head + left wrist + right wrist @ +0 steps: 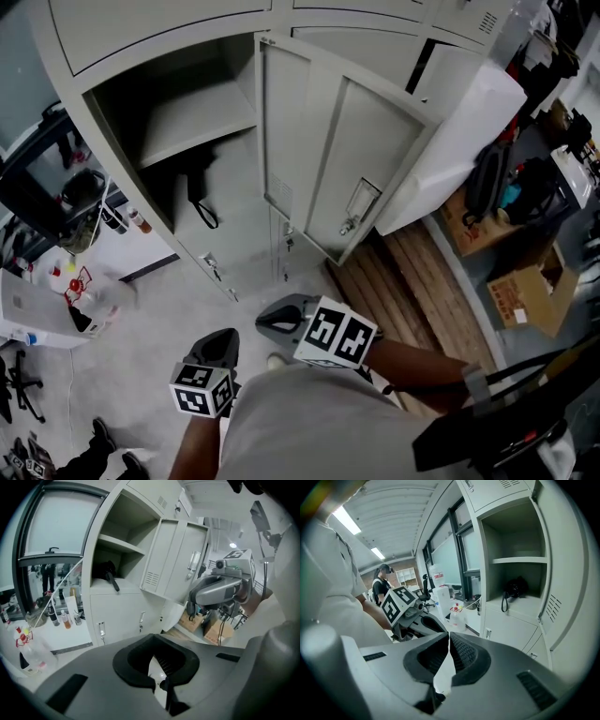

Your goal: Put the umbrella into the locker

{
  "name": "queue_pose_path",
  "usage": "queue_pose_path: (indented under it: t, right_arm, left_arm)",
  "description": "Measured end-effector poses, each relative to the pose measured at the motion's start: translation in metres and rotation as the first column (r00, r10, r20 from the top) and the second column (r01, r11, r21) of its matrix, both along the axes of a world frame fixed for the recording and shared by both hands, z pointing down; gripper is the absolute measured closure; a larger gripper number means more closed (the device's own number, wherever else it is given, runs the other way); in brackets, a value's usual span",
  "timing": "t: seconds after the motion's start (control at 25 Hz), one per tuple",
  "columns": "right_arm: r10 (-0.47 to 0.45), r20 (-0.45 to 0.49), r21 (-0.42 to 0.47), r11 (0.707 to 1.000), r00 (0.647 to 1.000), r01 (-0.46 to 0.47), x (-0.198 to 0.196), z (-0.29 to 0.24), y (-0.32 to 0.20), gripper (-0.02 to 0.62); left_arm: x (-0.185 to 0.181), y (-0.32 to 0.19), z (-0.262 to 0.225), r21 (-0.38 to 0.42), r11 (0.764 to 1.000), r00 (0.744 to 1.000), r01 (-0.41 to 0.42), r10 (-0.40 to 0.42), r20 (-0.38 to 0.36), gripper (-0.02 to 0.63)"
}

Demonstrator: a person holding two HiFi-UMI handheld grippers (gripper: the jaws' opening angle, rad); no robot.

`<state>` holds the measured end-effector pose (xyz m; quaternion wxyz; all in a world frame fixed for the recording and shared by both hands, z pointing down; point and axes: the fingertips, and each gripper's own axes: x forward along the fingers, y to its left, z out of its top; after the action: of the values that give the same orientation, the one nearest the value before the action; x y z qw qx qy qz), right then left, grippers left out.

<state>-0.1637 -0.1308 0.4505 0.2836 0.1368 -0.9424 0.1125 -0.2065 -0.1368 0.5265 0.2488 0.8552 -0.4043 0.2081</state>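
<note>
- Both tongs are closed with nothing in them: the left gripper (219, 337) and right gripper (265, 322) are held low, well apart from the locker (192, 117).
- The umbrella (191, 181) lies dark and folded in the open compartment, under the shelf, so the placing looks done.
- Its strap (203, 214) trails toward the front edge. If the door (328, 155) is swung closed, the loop would likely get pinched or drag the umbrella out.
- With the jaws closed, a push on the door could slip off.
</note>
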Motion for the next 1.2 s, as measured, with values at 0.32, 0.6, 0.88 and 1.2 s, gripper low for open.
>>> queue_pose_path:
  t: [0.32, 0.6, 0.88, 1.2]
  right_arm:
    - [0.013, 0.012, 0.034, 0.999, 1.000, -0.014, -0.001, -0.003, 0.003, 0.578]
    - [0.047, 0.020, 0.032, 0.998, 0.999, -0.048, 0.009, 0.001, 0.008, 0.578]
    - [0.079, 0.036, 0.031, 0.996, 0.996, -0.080, 0.023, -0.001, 0.003, 0.578]
    - [0.114, 0.029, 0.041, 0.992, 0.993, -0.115, 0.066, -0.006, -0.014, 0.578]
  left_arm:
    - [0.000, 0.004, 0.010, -0.013, 1.000, 1.000, -0.008, 0.008, 0.004, 0.597]
    - [0.002, 0.005, 0.016, -0.014, 1.000, 1.000, -0.012, 0.012, 0.008, 0.597]
    - [0.006, -0.004, 0.016, -0.011, 1.000, 1.000, -0.009, 0.009, 0.018, 0.597]
    - [0.025, -0.041, 0.008, 0.024, 0.999, 0.999, 0.026, -0.027, 0.035, 0.595]
